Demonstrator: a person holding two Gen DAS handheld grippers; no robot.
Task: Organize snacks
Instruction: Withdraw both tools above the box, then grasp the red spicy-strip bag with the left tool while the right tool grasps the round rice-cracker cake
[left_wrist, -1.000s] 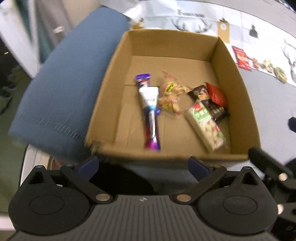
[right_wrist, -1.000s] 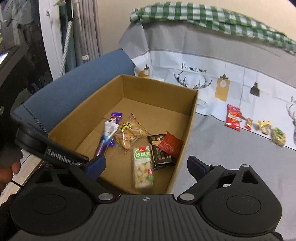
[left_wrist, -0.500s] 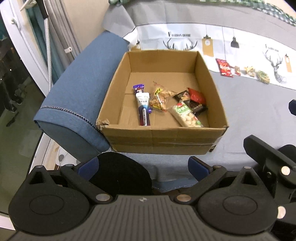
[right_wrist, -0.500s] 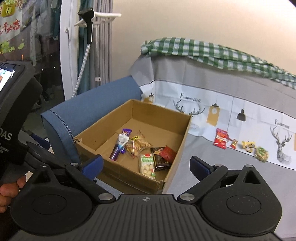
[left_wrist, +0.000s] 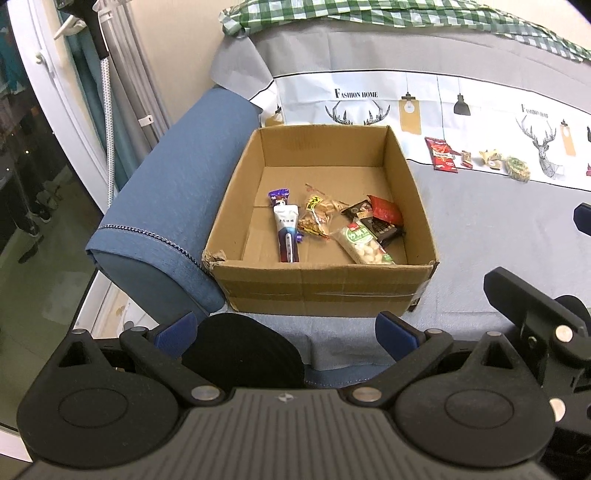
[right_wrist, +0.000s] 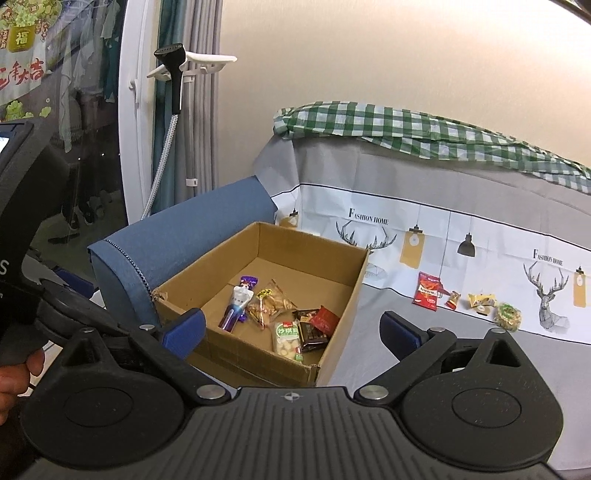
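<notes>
Here, a sofa seat (left_wrist: 480, 236) draped in a grey printed cover carries the scene, with a blue armrest (left_wrist: 173, 206) at its left. Against the armrest sits an open cardboard box (left_wrist: 321, 288). Inside, toward the near wall, lie a white-and-purple tube sachet (left_wrist: 286, 232), a clear bag of brown crackers (left_wrist: 319, 216), a green-labelled peanut pack (left_wrist: 364, 243), a dark chocolate wrapper (left_wrist: 380, 227) and a small red packet (left_wrist: 386, 210).

Still loose, far right of the box near the backrest, lie a red chip packet (left_wrist: 441, 154), a small red candy (left_wrist: 466, 159), a yellow-wrapped sweet (left_wrist: 490, 158) and a round green-wrapped snack (left_wrist: 518, 169), in a row and just beside one another.

The left claw (left_wrist: 286, 332) and the right claw (right_wrist: 291, 330) both stand wide apart and hold nothing, near the box's front edge.

Judged from this layout, the step in hand is a reach for the loose row. The right claw is the better placed. It should likely descend over one item only, pinch the wrapper across its narrow side, and avoid catching the loose cover beneath.
</notes>
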